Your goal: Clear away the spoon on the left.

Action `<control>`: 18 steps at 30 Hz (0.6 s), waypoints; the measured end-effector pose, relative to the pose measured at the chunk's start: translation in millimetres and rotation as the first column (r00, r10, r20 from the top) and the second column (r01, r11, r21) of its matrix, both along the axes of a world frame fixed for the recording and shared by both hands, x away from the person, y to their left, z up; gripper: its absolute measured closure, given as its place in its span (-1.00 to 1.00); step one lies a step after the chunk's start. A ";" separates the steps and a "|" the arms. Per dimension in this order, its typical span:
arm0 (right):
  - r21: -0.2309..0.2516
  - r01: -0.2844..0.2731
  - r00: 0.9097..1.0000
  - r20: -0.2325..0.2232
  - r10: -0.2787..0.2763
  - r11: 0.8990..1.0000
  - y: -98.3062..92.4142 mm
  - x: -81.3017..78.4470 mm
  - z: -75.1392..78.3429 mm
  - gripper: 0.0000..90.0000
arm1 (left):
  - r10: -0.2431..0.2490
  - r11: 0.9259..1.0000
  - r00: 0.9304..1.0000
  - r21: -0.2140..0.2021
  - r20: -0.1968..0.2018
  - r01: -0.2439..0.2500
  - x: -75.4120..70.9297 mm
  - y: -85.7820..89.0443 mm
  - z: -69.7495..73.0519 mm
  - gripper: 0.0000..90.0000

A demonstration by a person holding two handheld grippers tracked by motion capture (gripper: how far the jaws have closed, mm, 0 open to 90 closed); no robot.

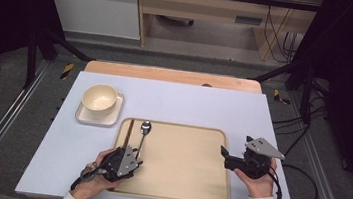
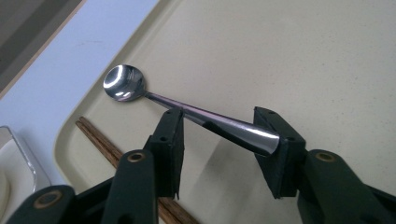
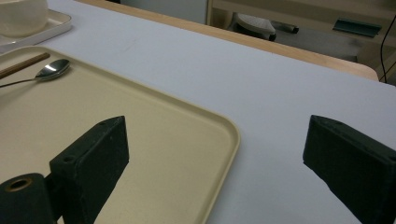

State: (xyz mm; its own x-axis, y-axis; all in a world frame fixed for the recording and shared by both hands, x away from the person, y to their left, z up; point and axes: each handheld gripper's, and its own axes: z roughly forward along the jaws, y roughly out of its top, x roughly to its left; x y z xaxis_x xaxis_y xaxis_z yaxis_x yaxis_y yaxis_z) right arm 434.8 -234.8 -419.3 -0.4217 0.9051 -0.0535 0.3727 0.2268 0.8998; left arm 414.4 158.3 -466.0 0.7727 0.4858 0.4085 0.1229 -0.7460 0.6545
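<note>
A steel spoon (image 1: 144,131) lies on the beige tray (image 1: 187,166) near its left rim, bowl end pointing away from me. Beside it lie brown wooden chopsticks (image 1: 128,132). My left gripper (image 1: 136,158) is low over the spoon's handle. In the left gripper view the spoon (image 2: 123,84) rests on the tray (image 2: 280,56), its handle running slantwise across the gap of the gripper (image 2: 219,116), whose jaws stand apart; the handle's end is up against the right pad. The chopsticks (image 2: 100,142) pass under the left jaw. My right gripper (image 1: 236,145) hovers open and empty over the tray's right edge.
A cream bowl (image 1: 99,97) stands on a small white dish (image 1: 112,115) at the tray's far left corner. The light table top (image 1: 189,101) stretches behind the tray. In the right gripper view, the gripper (image 3: 217,126) straddles the tray rim (image 3: 233,135).
</note>
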 end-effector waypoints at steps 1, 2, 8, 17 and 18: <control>0.000 0.000 1.000 0.000 0.000 1.000 0.0 0.0 0.0 -0.84 | -0.003 1.000 1.000 -0.002 0.002 0.003 0.3 -0.1 0.2 0.13; 0.000 0.000 1.000 0.000 0.000 1.000 0.0 0.0 0.0 -0.84 | -0.005 1.000 1.000 -0.004 0.000 0.005 0.3 -0.1 0.3 0.08; -0.001 0.000 1.000 0.000 0.000 1.000 -0.1 0.0 0.0 -0.84 | -0.012 1.000 0.999 -0.015 -0.039 0.011 2.7 0.5 -0.2 -0.08; -0.001 0.002 1.000 0.000 -0.002 1.000 -0.4 -0.2 0.4 -0.84 | -0.025 1.000 0.997 -0.007 -0.070 0.025 3.7 -0.7 -2.0 -0.15; -0.002 0.002 1.000 0.001 -0.002 1.000 -0.4 -0.2 0.4 -0.84 | -0.020 1.000 0.997 -0.015 -0.070 0.019 3.5 -0.6 -2.1 -0.18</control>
